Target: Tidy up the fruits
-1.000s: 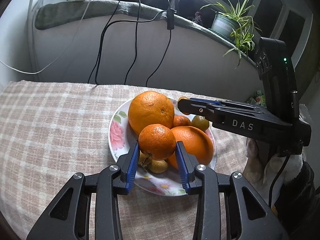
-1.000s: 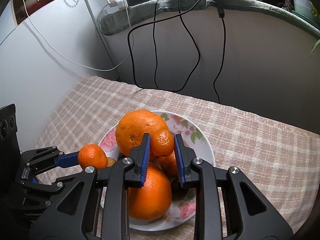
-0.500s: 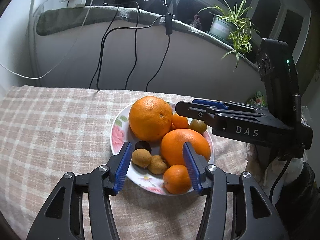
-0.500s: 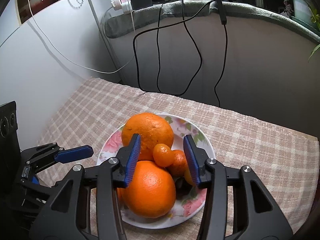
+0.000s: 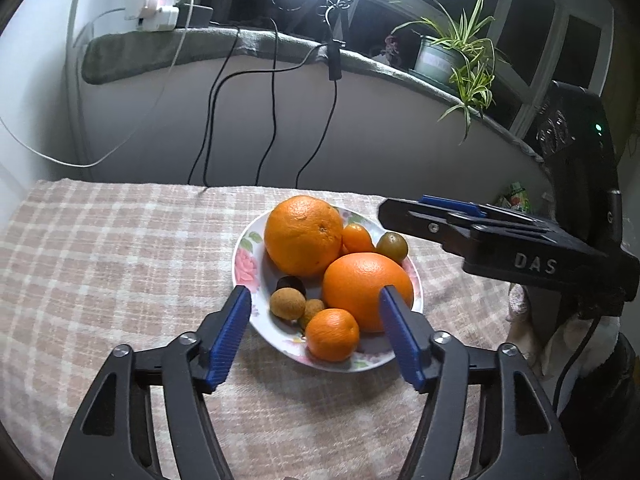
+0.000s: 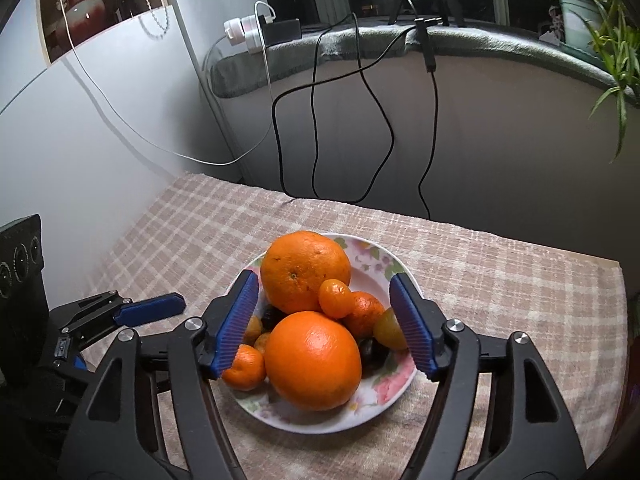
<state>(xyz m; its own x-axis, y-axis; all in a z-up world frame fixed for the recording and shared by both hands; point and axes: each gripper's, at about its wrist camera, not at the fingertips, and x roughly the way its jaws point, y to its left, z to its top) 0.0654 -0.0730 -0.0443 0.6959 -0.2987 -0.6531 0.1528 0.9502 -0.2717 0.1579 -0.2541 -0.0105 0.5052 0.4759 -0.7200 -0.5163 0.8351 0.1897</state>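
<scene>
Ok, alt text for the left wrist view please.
The open left gripper hovers over a floral plate holding two oranges, a tangerine and smaller fruits, on a checked cloth. The right gripper reaches in from the right.

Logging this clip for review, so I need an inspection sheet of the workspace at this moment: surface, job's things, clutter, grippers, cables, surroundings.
Surface: table under a beige checked cloth.
Job's things: floral plate holding two large oranges, a mandarin at the near rim, a small mandarin propped on the pile, brown longan-like fruits, a dark fruit and a greenish one.
Clutter: nothing seen on the cloth.
Grippers: left gripper open, empty, straddling the plate's near side; right gripper open, empty, over the pile.
Cables: black cables hang down the wall; a white cable runs from a power strip.
Surroundings: padded ledge, spider plant, dark window.
</scene>
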